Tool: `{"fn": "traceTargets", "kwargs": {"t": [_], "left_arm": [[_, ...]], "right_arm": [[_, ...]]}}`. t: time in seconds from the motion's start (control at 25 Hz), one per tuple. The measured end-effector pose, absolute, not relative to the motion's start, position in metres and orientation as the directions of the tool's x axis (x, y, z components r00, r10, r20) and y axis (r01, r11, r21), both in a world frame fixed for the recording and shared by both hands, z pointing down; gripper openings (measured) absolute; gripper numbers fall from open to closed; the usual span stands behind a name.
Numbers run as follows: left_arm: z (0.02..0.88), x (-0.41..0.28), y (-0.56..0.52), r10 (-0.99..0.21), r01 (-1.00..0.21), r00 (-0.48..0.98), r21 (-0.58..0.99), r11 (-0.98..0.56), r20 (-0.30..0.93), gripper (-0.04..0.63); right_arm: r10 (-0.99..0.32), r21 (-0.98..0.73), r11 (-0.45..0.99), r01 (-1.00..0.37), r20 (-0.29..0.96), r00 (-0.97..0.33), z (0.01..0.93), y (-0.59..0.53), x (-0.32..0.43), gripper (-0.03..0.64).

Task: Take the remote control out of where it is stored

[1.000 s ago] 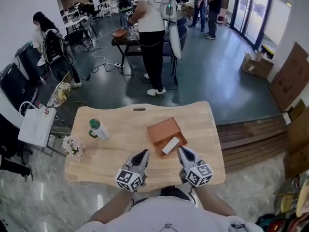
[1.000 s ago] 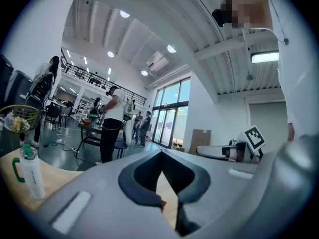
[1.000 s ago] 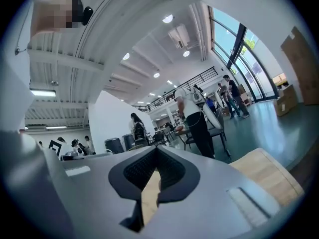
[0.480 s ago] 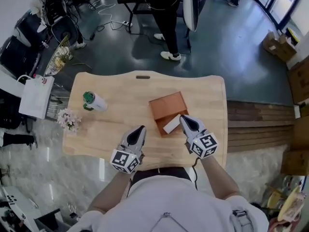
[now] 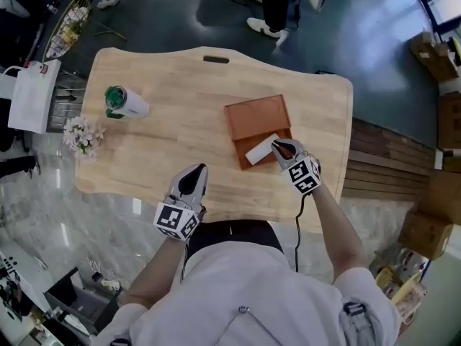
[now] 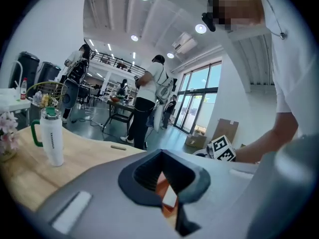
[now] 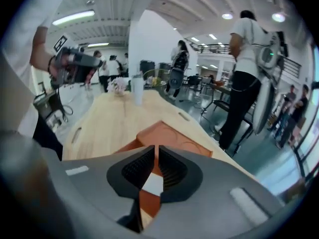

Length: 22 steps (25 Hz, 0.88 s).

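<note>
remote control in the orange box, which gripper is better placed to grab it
Right. The right gripper is at the orange box, tips beside the white remote control. The left gripper hangs over the table, apart from the box.

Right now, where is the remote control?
In the head view, the white remote control lies in the brown box's open near end, on the table's right side, beside the right gripper.
</note>
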<state>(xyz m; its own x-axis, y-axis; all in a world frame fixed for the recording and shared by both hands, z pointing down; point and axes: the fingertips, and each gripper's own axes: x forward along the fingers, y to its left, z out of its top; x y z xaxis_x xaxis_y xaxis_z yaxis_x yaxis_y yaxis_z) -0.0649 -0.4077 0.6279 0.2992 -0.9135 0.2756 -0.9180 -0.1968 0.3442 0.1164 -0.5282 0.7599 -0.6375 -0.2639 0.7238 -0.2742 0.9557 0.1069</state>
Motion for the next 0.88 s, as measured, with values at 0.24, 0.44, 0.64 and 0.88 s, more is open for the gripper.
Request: {"fn": "traceTargets", "kwargs": {"t": [0.24, 0.44, 0.64, 0.88], "left_arm": [[0.662, -0.079, -0.402, -0.903, -0.919, 0.283, 0.361, -0.159, 0.322, 0.002], [0.683, -0.089, -0.39, -0.898, -0.925, 0.255, 0.362, -0.118, 0.36, 0.002], [0.7, -0.099, -0.376, -0.897, -0.927, 0.213, 0.369, -0.061, 0.388, 0.002], [0.712, -0.104, -0.363, -0.897, -0.923, 0.175, 0.385, -0.005, 0.407, 0.002]], "right_arm": [[-0.095, 0.201, 0.956, 0.214, 0.901, -0.422, 0.845, -0.524, 0.117, 0.129], [-0.081, 0.182, 0.785, 0.592, 0.978, -0.193, 0.899, -0.518, 0.128, 0.217], [-0.105, 0.12, 0.669, 0.733, 0.992, -0.067, 0.925, -0.515, 0.134, 0.312], [-0.117, 0.075, 0.619, 0.782, 0.993, -0.002, 0.943, -0.509, 0.132, 0.32]]}}
